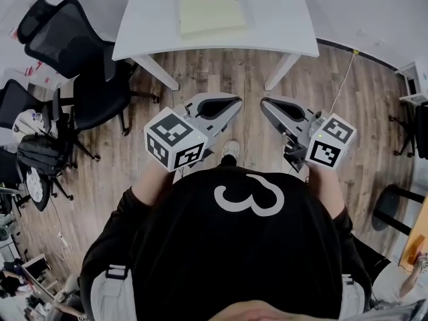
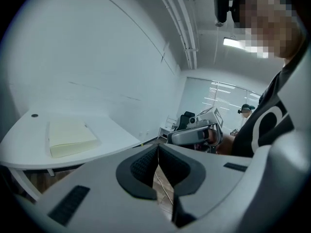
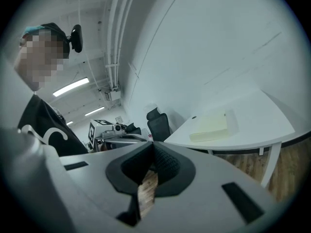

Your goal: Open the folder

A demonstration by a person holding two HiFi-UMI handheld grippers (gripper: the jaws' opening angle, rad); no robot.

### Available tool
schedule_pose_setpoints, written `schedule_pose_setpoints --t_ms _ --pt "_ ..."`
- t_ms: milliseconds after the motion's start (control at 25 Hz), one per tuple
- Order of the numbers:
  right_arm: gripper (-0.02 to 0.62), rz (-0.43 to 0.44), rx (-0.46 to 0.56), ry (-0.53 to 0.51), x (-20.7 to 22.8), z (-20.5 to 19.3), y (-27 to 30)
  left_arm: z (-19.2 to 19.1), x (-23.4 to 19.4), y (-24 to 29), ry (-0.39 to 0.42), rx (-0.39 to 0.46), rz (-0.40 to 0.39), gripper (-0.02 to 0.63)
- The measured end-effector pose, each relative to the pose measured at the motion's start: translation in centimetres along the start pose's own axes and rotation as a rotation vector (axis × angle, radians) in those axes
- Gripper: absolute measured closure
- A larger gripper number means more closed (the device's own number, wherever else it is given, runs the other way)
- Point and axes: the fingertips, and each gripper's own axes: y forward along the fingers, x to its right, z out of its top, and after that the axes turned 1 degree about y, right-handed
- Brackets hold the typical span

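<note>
A pale yellow folder (image 1: 210,9) lies shut and flat on the white table (image 1: 281,25) at the top of the head view. I stand back from the table and hold both grippers level before my chest, over the wood floor. My left gripper (image 1: 231,103) and right gripper (image 1: 267,104) point toward each other with a small gap between them, and neither touches the folder. In the left gripper view the jaws (image 2: 158,147) are shut with nothing in them; the folder (image 2: 70,136) lies far off at the left. In the right gripper view the jaws (image 3: 152,147) meet likewise, with the folder (image 3: 210,128) far off at the right.
Black office chairs (image 1: 70,49) and a dark bag (image 1: 40,154) crowd the left side. Two slanted table legs (image 1: 157,72) stand between me and the tabletop. A thin cable (image 1: 344,79) runs across the floor at the right, and a dark stand (image 1: 394,209) sits at the right edge.
</note>
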Motion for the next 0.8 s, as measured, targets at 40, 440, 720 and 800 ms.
schedule_pose_setpoints --t_ms 40,440,720,800 --pt "0.571 -0.008 -0.003 0.008 1.0 0.4 0.9 0.1 -1.4 0.2 -0.001 -0.005 0.001 0.591" --pt "0.571 0.003 0.035 0.071 6.3 4.8 7.3 1.3 -11.1 2.0 0.057 -0.056 -0.020 0.589" --pt "0.571 -0.041 0.042 0.060 7.4 5.2 7.0 2.4 -12.9 2.6 0.134 -0.064 0.012 0.589" --pt "0.571 -0.047 0.046 0.057 7.6 5.3 7.0 2.4 -13.0 2.7 0.143 -0.069 0.017 0.589"
